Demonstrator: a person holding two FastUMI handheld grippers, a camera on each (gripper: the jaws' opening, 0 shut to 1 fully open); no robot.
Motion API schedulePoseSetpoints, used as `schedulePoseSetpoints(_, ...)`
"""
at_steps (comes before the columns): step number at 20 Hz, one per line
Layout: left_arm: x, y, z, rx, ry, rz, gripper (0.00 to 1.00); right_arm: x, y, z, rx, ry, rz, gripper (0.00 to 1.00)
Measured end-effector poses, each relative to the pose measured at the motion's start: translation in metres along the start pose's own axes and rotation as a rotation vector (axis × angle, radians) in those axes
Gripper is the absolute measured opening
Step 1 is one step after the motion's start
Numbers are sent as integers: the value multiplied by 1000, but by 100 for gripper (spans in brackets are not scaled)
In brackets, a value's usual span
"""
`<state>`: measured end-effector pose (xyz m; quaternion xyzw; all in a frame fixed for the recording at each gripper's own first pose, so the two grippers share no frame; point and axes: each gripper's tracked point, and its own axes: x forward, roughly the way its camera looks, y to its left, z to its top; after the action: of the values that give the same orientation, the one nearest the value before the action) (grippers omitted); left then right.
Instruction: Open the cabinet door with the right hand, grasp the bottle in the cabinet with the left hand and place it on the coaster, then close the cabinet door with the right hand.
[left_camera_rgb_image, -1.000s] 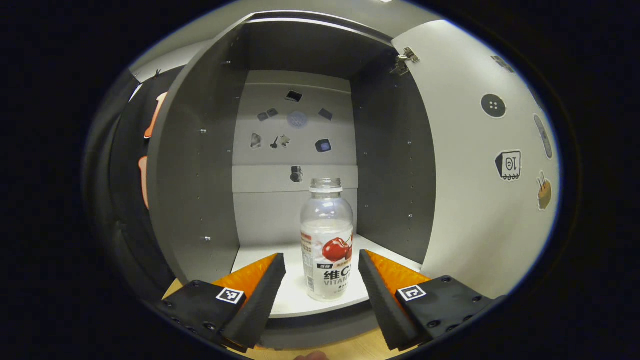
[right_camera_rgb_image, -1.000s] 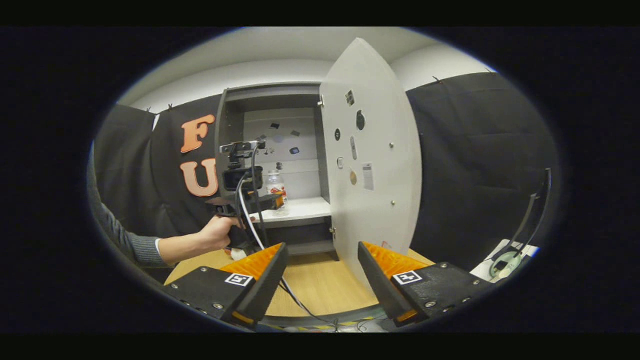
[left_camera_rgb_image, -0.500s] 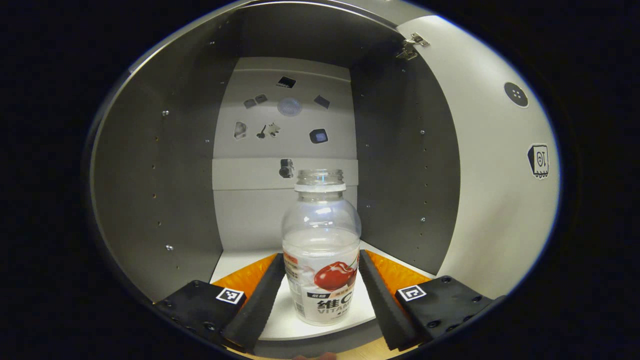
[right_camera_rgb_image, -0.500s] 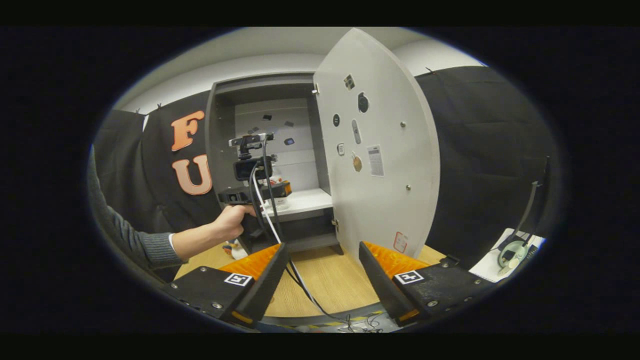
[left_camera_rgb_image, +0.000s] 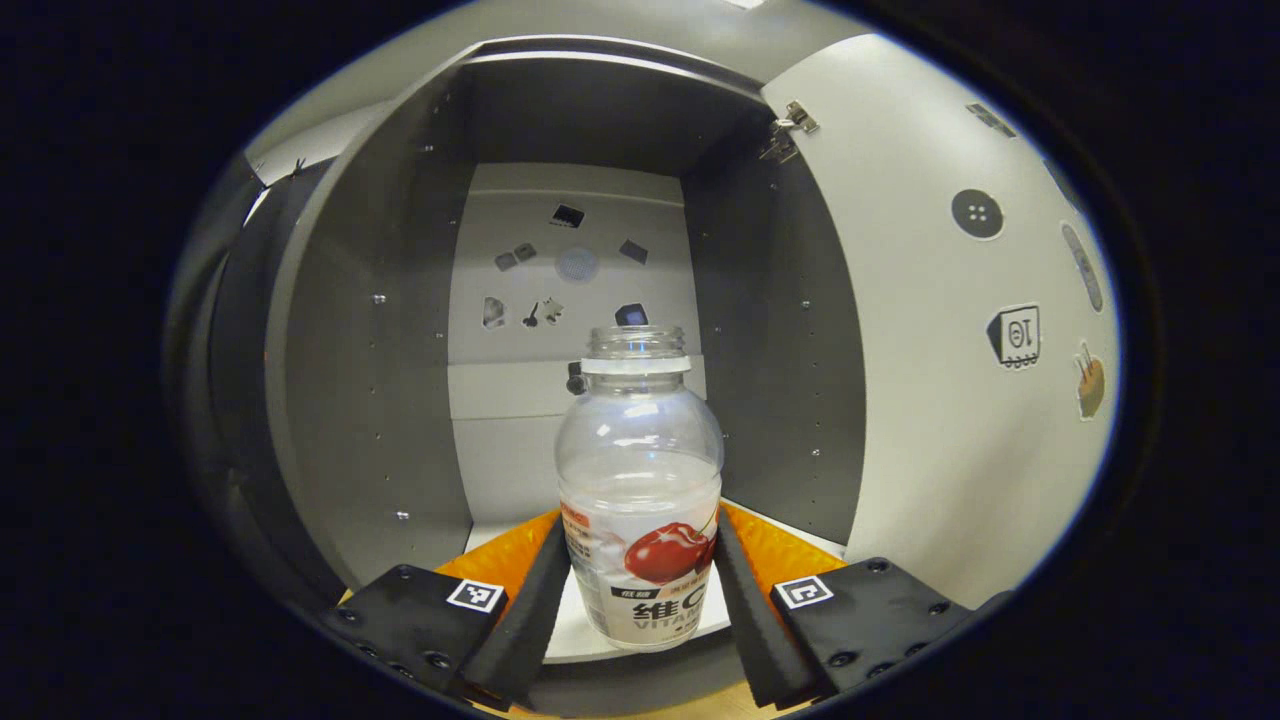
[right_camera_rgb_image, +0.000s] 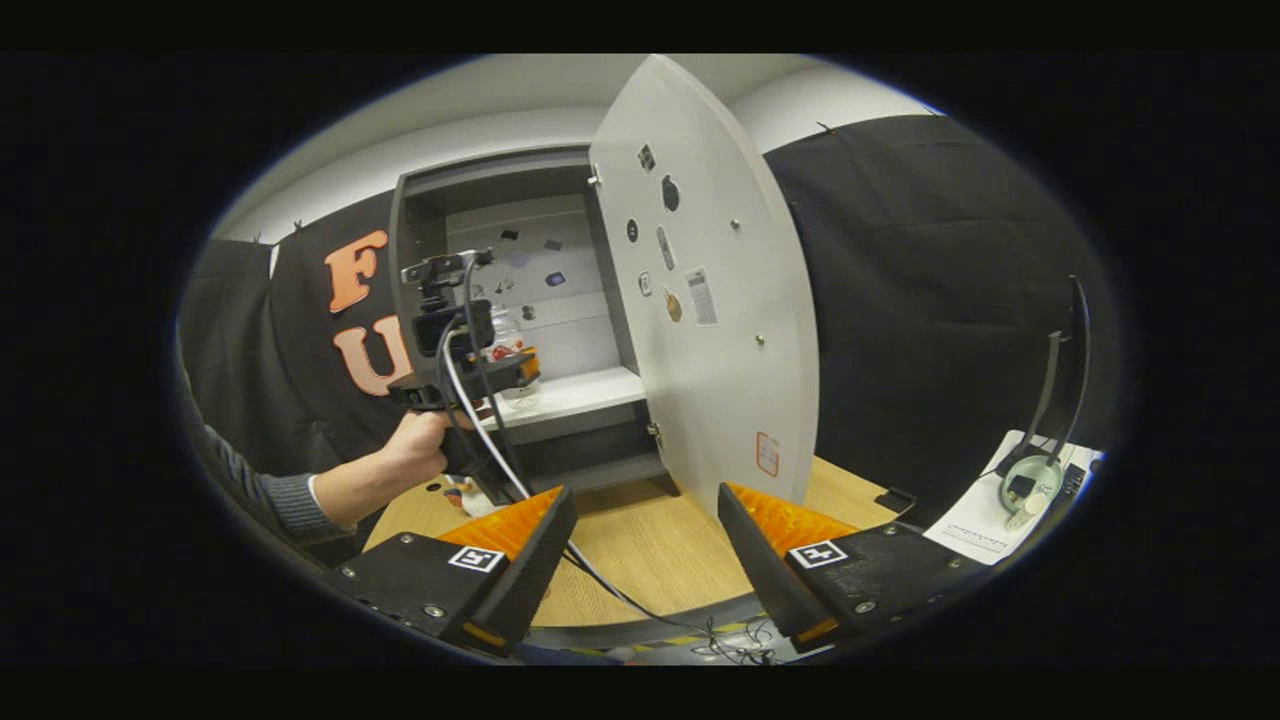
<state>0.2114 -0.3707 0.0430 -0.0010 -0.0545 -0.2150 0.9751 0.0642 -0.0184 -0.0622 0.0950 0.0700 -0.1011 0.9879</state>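
I'm seeing left gripper (left_camera_rgb_image: 638, 590) pinching the bottle (left_camera_rgb_image: 640, 480) over the cabinet shelf (left_camera_rgb_image: 575, 630), cabinet door (right_camera_rgb_image: 715, 320) standing open, right gripper (right_camera_rgb_image: 645, 560) hanging spread above the table (right_camera_rgb_image: 650, 560).

In the left gripper view, the left gripper (left_camera_rgb_image: 640, 590) fingers (left_camera_rgb_image: 528, 610) are covering both lower sides of the bottle (left_camera_rgb_image: 640, 480), and the bottle is hiding part of the shelf (left_camera_rgb_image: 600, 630) and a sticker (left_camera_rgb_image: 576, 378) on the cabinet's back wall. The open door (left_camera_rgb_image: 940, 380) is running off the right edge. In the right gripper view, the bottle (right_camera_rgb_image: 505, 335) is sitting far off behind the left gripper (right_camera_rgb_image: 520, 368) and its cables — too small to make out the grip. The person's sleeve (right_camera_rgb_image: 265, 490) is getting cut off at left.
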Motion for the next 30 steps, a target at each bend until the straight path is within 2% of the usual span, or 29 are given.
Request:
schedulePoseSetpoints(5,-74,7,-25,-16,26,20,84,-22,-12,-5,-2,17,28,88)
schedulePoseSetpoints(8,-114,21,-48,-29,51,69,83,-32,-17,-4,-16,15,46,88)
schedulePoseSetpoints(14,-186,40,-120,6,103,150,84,-48,-20,-18,-18,63,94,89)
schedulePoseSetpoints(18,-228,34,-183,-4,156,169,84,-56,-32,-38,-48,133,84,90)
schedulePoseSetpoints(23,-258,29,-257,-11,219,186,83,-61,-41,-58,-41,214,77,90)
schedulePoseSetpoints(30,-272,38,-332,-49,295,246,83,-61,-41,-99,-68,341,78,90)
